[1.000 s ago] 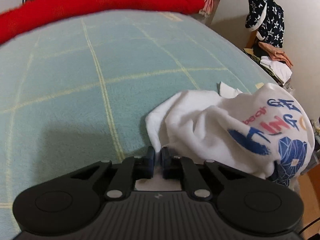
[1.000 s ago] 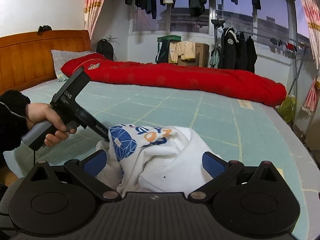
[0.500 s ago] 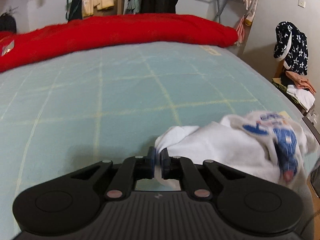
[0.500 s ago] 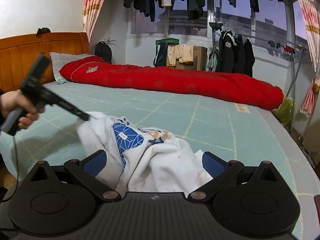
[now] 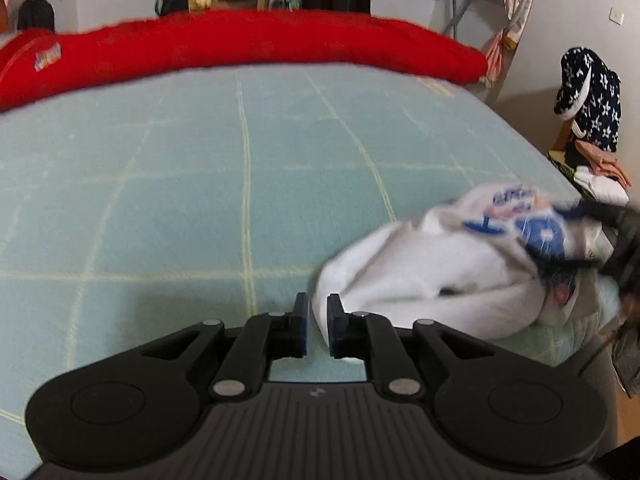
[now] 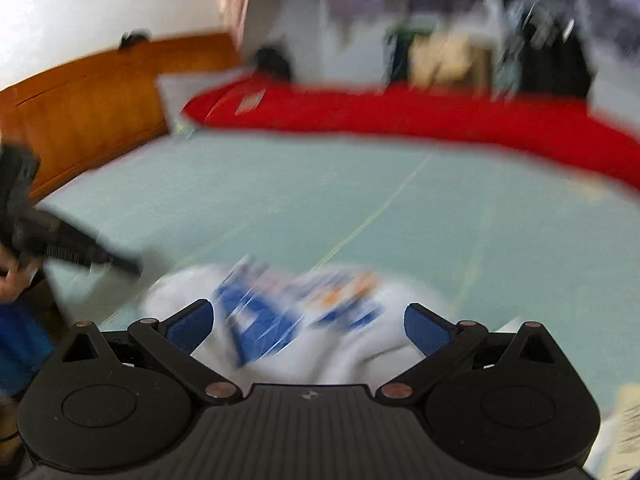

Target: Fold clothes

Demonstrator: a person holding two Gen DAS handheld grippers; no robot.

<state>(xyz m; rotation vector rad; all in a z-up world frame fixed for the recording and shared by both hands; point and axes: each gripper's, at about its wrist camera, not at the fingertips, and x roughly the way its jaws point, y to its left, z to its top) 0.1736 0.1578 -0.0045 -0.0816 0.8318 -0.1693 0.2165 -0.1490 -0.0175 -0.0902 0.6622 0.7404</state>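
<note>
A crumpled white garment [image 5: 420, 272] with a blue and orange print lies near the right edge of the teal bed sheet [image 5: 200, 180]. My left gripper [image 5: 317, 320] sits at the garment's left corner. Its jaws are opening, a narrow gap shows, and the white hem still lies between the pads without being pinched. In the blurred right wrist view my right gripper [image 6: 308, 320] stands wide open just over the printed part of the garment [image 6: 280, 320]. The right gripper [image 5: 616, 240] shows as a dark shape at the garment's far side. A hand holds the left gripper [image 6: 60, 248] at the left edge.
A long red quilt [image 5: 240, 48] lies across the far side of the bed. A wooden headboard [image 6: 80, 100] stands at the left. Beyond the bed's right edge, a chair holds a dark star-patterned garment [image 5: 588, 100] and folded clothes. Clothes hang by the window.
My left gripper pulled the garment's corner leftward across the sheet, stretching it out, and its jaws have now parted slightly. My right gripper swung quickly over the garment, which blurs its view.
</note>
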